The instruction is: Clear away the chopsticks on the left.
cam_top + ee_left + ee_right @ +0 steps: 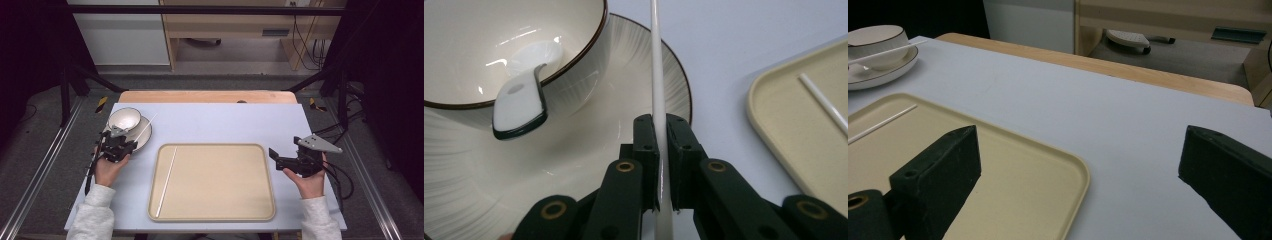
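A white chopstick (657, 100) is pinched between the jaws of my left gripper (663, 145), which is shut on it above a ribbed white plate (634, 100). In the high view that chopstick (146, 127) slants up to the right from my left gripper (125, 142). On the plate (143, 137) stands a white bowl (124, 119) with a dark rim, and a white spoon (521, 97) leans in the bowl (499, 45). A second white chopstick (167, 180) lies along the left side of the beige tray (250, 200). My right gripper (275, 156) stands open at the tray's right edge, nothing between its jaws.
The pale blue table top (225, 122) lies open behind the tray, with a wooden edge (205, 96) at the back. Metal frame rails (45, 165) run along both sides. A cabinet and shelves (235, 30) stand beyond the table.
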{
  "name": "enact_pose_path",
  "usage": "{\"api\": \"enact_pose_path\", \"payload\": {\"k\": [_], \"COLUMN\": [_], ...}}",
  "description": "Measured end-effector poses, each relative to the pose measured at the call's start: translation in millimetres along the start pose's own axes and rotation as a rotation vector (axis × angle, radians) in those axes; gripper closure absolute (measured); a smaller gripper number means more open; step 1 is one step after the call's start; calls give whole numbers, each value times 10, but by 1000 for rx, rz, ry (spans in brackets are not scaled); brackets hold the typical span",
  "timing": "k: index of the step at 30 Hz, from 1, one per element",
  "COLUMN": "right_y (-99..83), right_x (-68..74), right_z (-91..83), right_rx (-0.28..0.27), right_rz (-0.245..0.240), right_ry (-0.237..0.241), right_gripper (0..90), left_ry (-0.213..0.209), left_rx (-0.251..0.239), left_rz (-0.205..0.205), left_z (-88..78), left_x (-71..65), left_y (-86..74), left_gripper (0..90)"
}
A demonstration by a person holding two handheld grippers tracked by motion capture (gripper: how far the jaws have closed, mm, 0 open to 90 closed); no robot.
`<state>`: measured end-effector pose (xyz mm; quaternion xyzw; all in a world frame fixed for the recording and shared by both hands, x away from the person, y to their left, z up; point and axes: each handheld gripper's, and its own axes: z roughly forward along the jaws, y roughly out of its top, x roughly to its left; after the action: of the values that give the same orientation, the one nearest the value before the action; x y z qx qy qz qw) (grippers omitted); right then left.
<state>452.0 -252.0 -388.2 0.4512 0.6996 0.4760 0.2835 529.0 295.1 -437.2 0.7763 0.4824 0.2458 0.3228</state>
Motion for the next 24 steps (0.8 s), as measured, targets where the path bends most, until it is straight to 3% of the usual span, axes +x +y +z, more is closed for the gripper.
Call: {"api": "enact_pose_path", "payload": {"k": [7, 24], "right_y": [1, 16], "right_x": [-1, -20], "right_z": [-8, -53], "right_rx": [0, -16], "right_rz": [2, 8], "right_ry": [1, -1], "right_gripper": [36, 36], "left_ry": [4, 26], "left_rx": [-27, -135], "left_rz": [12, -26], "left_z": [-128, -468], "left_x": [-176, -694], "left_y": [-13, -44], "left_gripper": [842, 842]}}
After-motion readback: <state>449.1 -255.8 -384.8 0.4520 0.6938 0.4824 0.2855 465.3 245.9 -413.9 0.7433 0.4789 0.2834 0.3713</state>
